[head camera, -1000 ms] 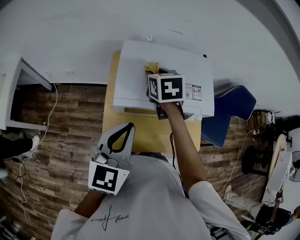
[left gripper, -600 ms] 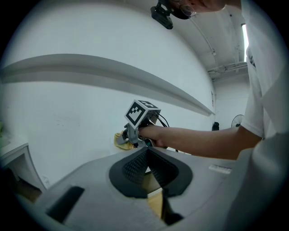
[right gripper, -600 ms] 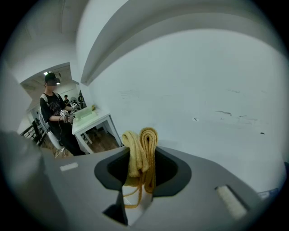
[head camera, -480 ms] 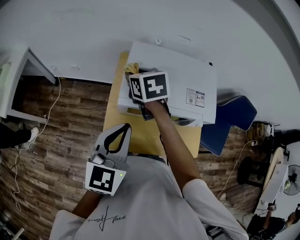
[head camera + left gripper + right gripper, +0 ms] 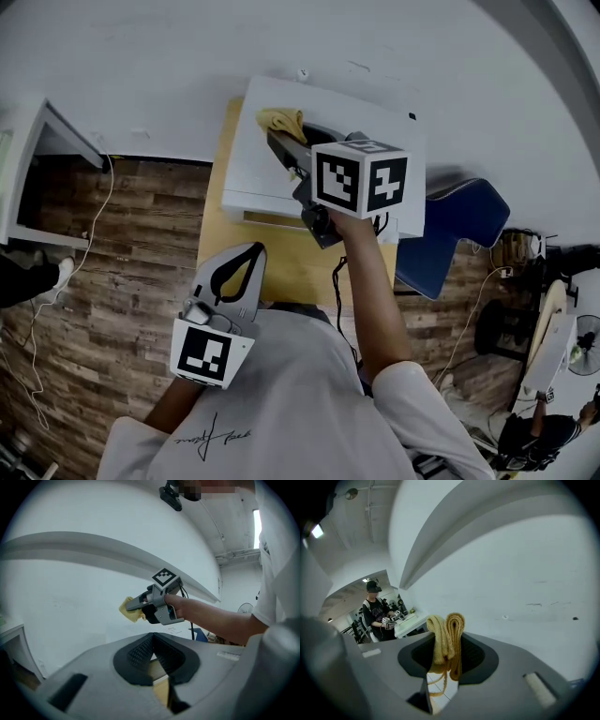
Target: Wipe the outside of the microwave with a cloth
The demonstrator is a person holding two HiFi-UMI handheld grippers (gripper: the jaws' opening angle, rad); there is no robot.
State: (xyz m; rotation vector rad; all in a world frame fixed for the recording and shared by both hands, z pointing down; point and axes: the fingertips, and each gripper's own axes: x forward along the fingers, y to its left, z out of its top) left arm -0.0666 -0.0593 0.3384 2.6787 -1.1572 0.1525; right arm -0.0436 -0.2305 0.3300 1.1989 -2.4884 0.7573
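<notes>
Item, far left: a white cabinet (image 5: 42,164) standing on the wood-plank floor, well apart from the work. Item: left gripper (image 5: 254,257), held low before the person's chest and over the near edge of the wooden table (image 5: 281,267). In its own view we find the jaws together with nothing between them, so it is idle. Item: white microwave (image 5: 248,173), standing on that table against the wall. Its top faces us, and a label (image 5: 411,187) shows at its right. Item: yellow cloth (image 5: 281,120), bunched and folded, pinched in the closed jaws of the right gripper (image 5: 279,142), over the rear left of the microwave's top. From the left gripper view the cloth (image 5: 130,613) looks raised clear of the surface, though we cannot settle contact. Item, far right: a blue chair (image 5: 455,230) just beside the table. Condition of task, by our estimate: under way, with the cloth in hand at the top panel. No wiped patch or smear shows, so we cannot record how much is finished. We judge the front, the sides and much of the top still to be covered.
</notes>
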